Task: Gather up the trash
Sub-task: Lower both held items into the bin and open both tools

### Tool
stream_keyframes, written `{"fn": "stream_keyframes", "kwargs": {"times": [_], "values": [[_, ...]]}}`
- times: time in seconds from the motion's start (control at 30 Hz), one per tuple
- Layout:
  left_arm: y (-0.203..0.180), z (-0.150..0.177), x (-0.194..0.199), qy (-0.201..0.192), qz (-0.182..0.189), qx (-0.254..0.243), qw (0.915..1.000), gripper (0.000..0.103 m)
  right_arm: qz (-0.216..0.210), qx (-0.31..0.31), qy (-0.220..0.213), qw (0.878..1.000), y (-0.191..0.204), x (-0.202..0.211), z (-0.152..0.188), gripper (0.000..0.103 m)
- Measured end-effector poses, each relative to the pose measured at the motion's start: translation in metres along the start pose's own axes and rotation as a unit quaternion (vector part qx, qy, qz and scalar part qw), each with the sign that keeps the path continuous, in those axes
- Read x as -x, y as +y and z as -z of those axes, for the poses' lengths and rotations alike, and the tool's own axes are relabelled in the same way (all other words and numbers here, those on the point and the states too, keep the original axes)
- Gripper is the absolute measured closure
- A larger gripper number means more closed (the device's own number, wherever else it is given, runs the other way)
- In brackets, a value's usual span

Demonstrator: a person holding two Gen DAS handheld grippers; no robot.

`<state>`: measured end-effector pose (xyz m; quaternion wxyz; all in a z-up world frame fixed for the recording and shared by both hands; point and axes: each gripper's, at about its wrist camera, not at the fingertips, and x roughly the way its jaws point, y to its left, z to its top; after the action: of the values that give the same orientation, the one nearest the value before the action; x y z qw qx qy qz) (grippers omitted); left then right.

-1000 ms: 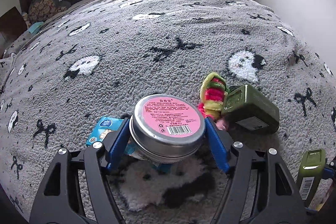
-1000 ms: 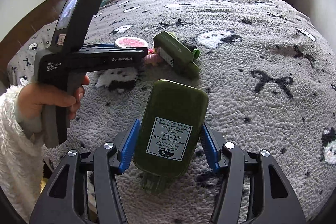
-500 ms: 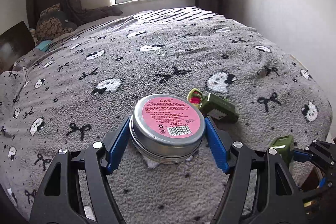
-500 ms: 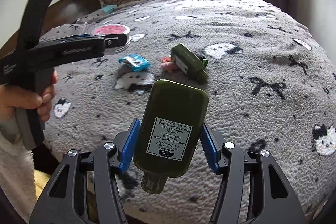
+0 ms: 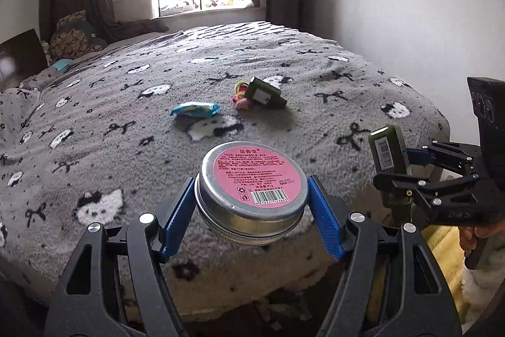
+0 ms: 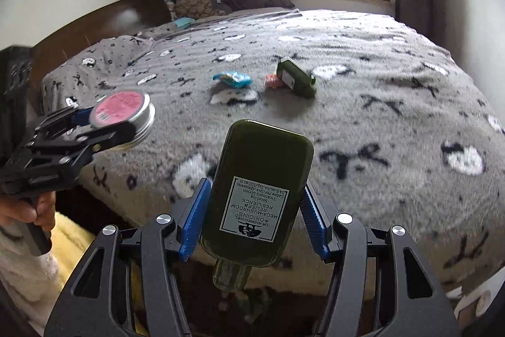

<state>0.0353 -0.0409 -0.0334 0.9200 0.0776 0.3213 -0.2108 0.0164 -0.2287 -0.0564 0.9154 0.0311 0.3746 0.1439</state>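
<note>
My left gripper [image 5: 251, 201] is shut on a round metal tin [image 5: 252, 179] with a pink label, held in the air over the near edge of the bed. The same tin [image 6: 124, 112] shows at the left of the right wrist view. My right gripper [image 6: 254, 207] is shut on a dark green bottle [image 6: 258, 185], cap pointing toward the camera; that bottle [image 5: 389, 153] appears at the right of the left wrist view. On the blanket lie a blue snack wrapper [image 5: 195, 109], a second green bottle [image 5: 265, 92] and a small colourful item [image 5: 240, 93] beside it.
The bed is covered by a grey fleece blanket [image 5: 126, 122] with cat and bow patterns. A wooden headboard [image 6: 104, 27] and a patterned pillow [image 6: 199, 2] stand at the far left. A white wall [image 5: 394, 5] runs along the right. A person's hand [image 6: 28, 210] grips the left handle.
Both grippers pulled back from the middle of the bed toward its near edge and rose a little, each keeping its object. The wrapper, hidden under the tin before, now lies exposed.
</note>
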Motion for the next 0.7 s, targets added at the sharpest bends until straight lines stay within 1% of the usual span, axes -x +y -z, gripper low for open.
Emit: {"fn": "stream_keyframes", "kwargs": {"times": [0.13, 0.23, 0.3, 0.4, 0.5, 0.57, 0.63, 0.7], "values": [[-0.012, 0.045, 0.006, 0.022, 0.023, 0.015, 0.9994, 0.036, 0.008, -0.012, 0.006, 1.000, 0.007, 0.007, 0.034, 0.046], [-0.021, 0.074, 0.004, 0.044, 0.037, 0.024, 0.9981, 0.036, 0.004, -0.023, 0.005, 1.000, 0.013, 0.016, 0.054, 0.046], [-0.024, 0.091, 0.003, 0.056, 0.044, 0.036, 0.9968, 0.036, 0.009, -0.028, 0.005, 1.000, 0.016, 0.019, 0.067, 0.046], [-0.028, 0.120, -0.004, 0.084, 0.069, 0.066, 0.9919, 0.036, 0.011, -0.039, 0.017, 0.999, 0.017, 0.016, 0.084, 0.046], [-0.033, 0.150, -0.016, 0.120, 0.086, 0.089, 0.9850, 0.036, 0.003, -0.065, 0.049, 0.997, 0.012, -0.002, 0.103, 0.046], [-0.034, 0.167, -0.027, 0.145, 0.084, 0.093, 0.9814, 0.036, 0.005, -0.070, 0.069, 0.995, 0.012, -0.017, 0.111, 0.046], [-0.035, 0.183, -0.041, 0.165, 0.068, 0.086, 0.9801, 0.036, 0.026, -0.060, 0.082, 0.994, 0.017, -0.030, 0.121, 0.046], [-0.033, 0.196, -0.057, 0.189, 0.059, 0.085, 0.9764, 0.036, 0.031, -0.058, 0.092, 0.994, 0.020, -0.041, 0.127, 0.046]]}}
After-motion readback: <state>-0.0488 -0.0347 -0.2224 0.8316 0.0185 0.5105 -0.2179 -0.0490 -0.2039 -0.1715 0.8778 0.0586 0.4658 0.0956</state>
